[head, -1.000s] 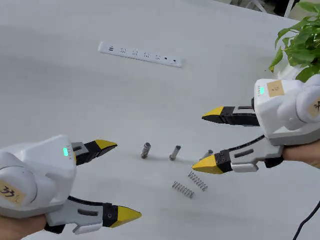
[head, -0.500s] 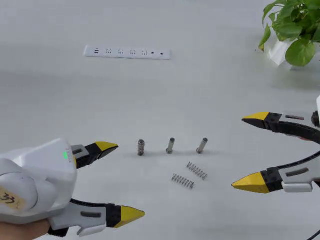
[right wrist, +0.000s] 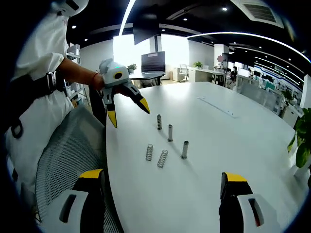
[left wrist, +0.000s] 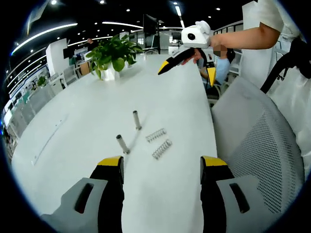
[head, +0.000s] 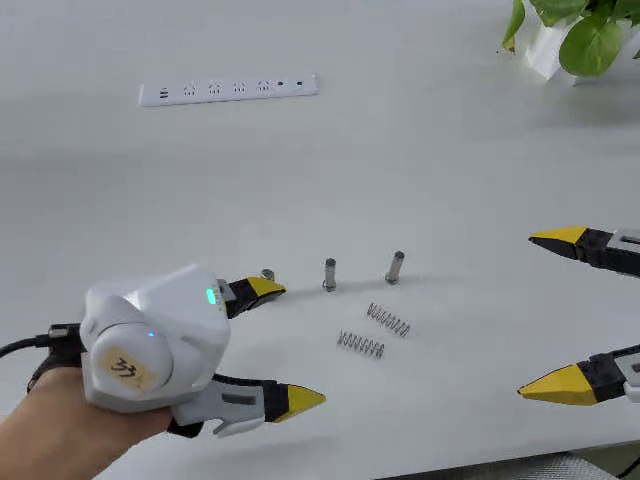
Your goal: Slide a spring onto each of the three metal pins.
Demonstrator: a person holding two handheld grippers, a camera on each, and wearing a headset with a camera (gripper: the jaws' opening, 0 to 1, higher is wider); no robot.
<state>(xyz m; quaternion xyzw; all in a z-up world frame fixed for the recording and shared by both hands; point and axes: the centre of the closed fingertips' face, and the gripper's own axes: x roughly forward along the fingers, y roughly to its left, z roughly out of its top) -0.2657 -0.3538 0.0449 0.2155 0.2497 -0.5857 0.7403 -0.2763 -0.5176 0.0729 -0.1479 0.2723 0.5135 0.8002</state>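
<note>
Three short metal pins stand in a row on the white table. The left pin carries a spring and sits just behind my left gripper's upper jaw. The middle pin and the right pin are bare. Two loose springs lie just in front of them, also seen as springs. My left gripper is open and holds nothing. My right gripper is open and holds nothing, well right of the pins.
A white power strip lies at the back of the table. A potted plant stands at the far right corner. A grey mesh chair sits at the table's front edge.
The head camera has shifted. My right gripper has drawn back to the right, away from the right pin. My left gripper has moved right, up to the pin with the spring.
</note>
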